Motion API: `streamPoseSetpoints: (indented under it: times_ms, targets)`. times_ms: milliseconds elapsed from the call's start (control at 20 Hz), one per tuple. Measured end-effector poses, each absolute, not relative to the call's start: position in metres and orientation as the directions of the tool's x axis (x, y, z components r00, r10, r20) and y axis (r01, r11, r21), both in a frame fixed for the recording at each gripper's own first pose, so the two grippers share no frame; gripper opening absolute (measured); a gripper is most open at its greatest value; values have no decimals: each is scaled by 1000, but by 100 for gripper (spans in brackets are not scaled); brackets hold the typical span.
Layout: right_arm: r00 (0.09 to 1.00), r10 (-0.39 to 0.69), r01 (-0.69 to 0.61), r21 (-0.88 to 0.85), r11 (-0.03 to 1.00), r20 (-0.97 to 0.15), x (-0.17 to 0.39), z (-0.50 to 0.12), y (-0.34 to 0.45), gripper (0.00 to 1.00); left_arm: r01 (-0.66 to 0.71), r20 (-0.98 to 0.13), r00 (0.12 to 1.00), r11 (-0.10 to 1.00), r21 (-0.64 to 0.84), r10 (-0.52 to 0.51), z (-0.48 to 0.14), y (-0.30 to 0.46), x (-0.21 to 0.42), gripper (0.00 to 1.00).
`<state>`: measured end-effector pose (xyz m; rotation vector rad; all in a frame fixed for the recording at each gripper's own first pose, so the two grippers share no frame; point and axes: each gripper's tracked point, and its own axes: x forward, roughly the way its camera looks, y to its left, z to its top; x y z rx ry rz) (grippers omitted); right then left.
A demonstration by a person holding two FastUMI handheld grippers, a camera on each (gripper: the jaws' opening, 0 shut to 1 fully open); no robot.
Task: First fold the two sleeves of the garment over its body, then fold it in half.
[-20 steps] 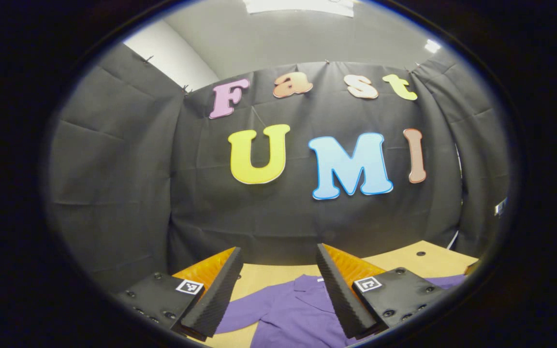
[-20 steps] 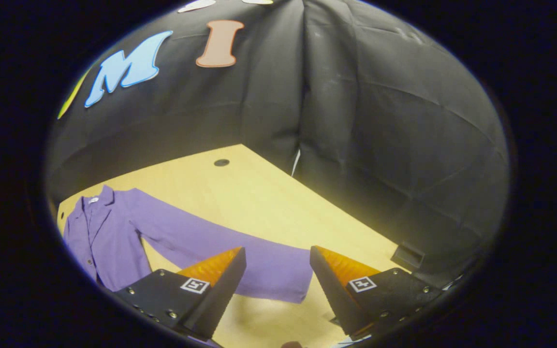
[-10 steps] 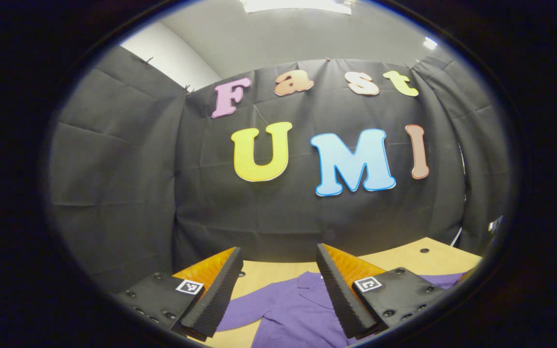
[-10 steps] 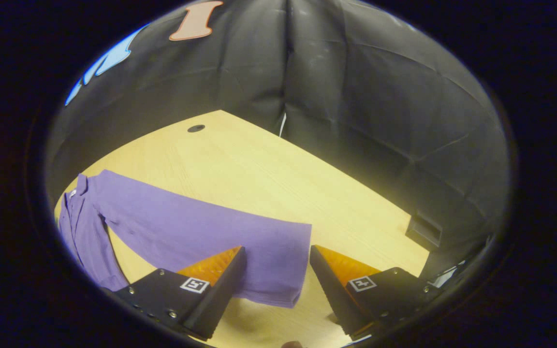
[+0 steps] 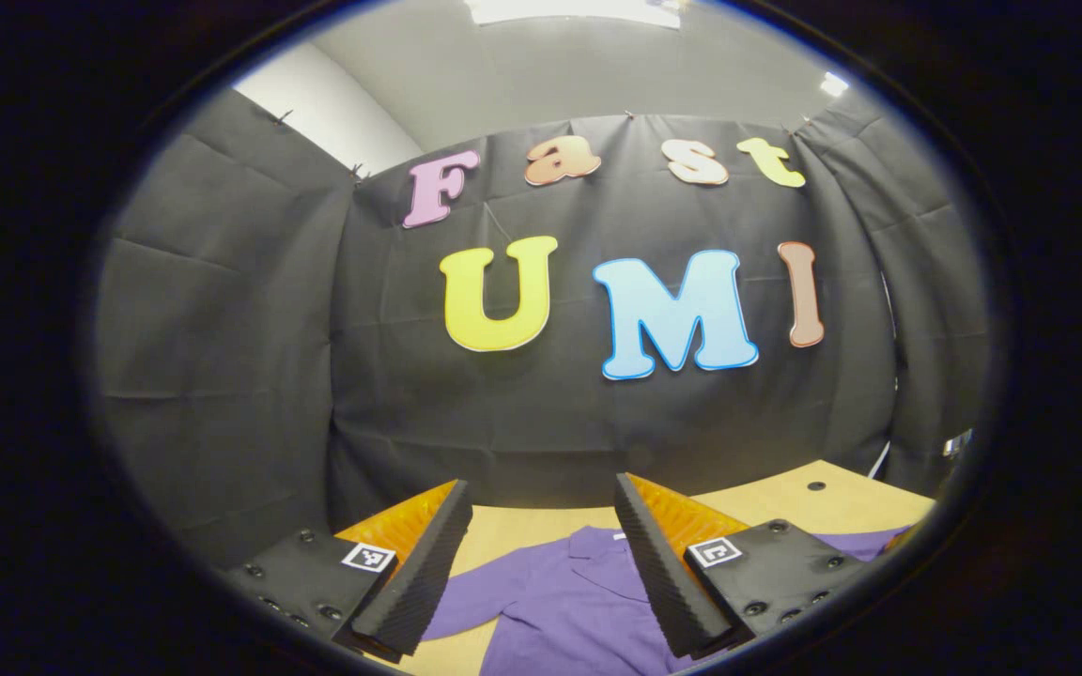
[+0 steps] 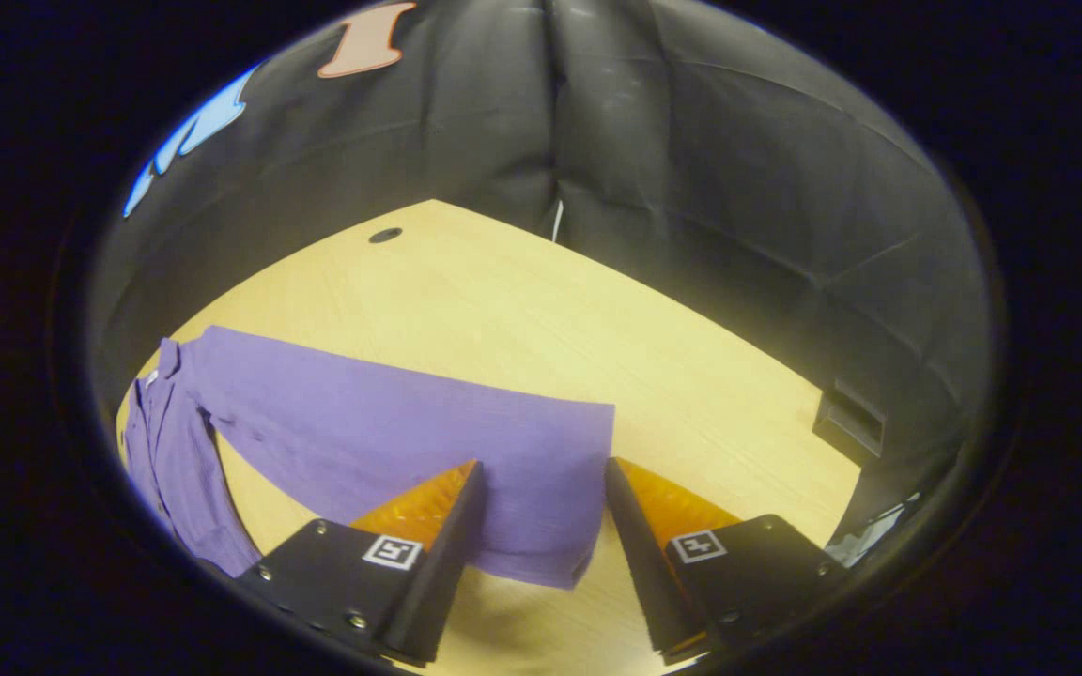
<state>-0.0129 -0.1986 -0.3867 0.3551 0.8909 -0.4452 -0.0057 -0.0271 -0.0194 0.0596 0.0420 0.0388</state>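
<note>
Purple cloth: the garment (image 6: 353,432) lies flat on a pale wooden table (image 6: 541,310), a collared shirt or jacket with long sleeves. In the right gripper view its body and collar sit at about 9 o'clock, near the table's edge, and one sleeve (image 6: 466,451) runs out from there toward 6 o'clock, spread straight and unfolded on the wood. The cuff end of that sleeve lies between the two fingers of the right gripper (image 6: 536,526), which is spread wide, one finger (image 6: 442,554) over the sleeve's lower part and the other just past the cuff edge at 5 o'clock. Whether the fingers touch the cloth or the table cannot be told; a soft shadow shows under the cuff.

A small dark round hole (image 6: 385,235) marks the table at 11 o'clock. A dark box-like thing (image 6: 849,422) sits at the table's far edge at 3 o'clock. Black cloth wall (image 6: 691,169) closes the booth behind.

In the left gripper view the left gripper (image 5: 536,563) is also spread wide, held level and facing the back wall. The garment's collar (image 5: 597,554) and shoulder show low between its fingers at 6 o'clock, well below and beyond them. Another stretch of purple sleeve shows at 4 o'clock, past the right-hand finger.
</note>
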Motion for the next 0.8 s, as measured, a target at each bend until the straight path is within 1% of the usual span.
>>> streamPoseSetpoints:
  times_ms: [50, 100, 150, 250, 300, 350, 400, 550, 800]
  targets:
    - [546, -224, 510, 109, 853, -807, -11, -386, -197, 69, -38, -40, 998, 997, 61, 41, -19, -26, -6, 97]
    - [550, -215, 496, 108, 862, -807, -12, -387, -197, 60, -40, -38, 998, 997, 62, 43, -20, -23, -7, 97]
    - [551, -216, 512, 122, 850, -806, -8, -387, -197, 60, -43, -36, 998, 997, 63, 45, -20, -22, -9, 97]
    - [542, -214, 513, 119, 850, -813, -9, -385, -198, 19, -52, -34, 998, 996, 67, 54, -21, -17, -13, 97]
    - [542, -236, 529, 109, 842, -806, -20, -371, -194, 19, -57, -33, 998, 996, 64, 60, -21, -13, -13, 97]
    - [534, -221, 516, 108, 850, -816, -9, -383, -194, 4, -60, -34, 998, 996, 59, 62, -22, -10, -14, 97]
    - [540, -223, 507, 102, 856, -811, -8, -382, -199, 5, -64, -36, 997, 996, 55, 66, -22, -8, -16, 97]
    - [553, -218, 495, 107, 862, -804, -5, -379, -200, 5, -74, -42, 996, 996, 46, 76, -26, 0, -17, 97]
    - [625, -168, 447, 174, 877, -762, 3, -355, -193, 5, -76, -40, 996, 996, 44, 78, -28, 8, -18, 97]
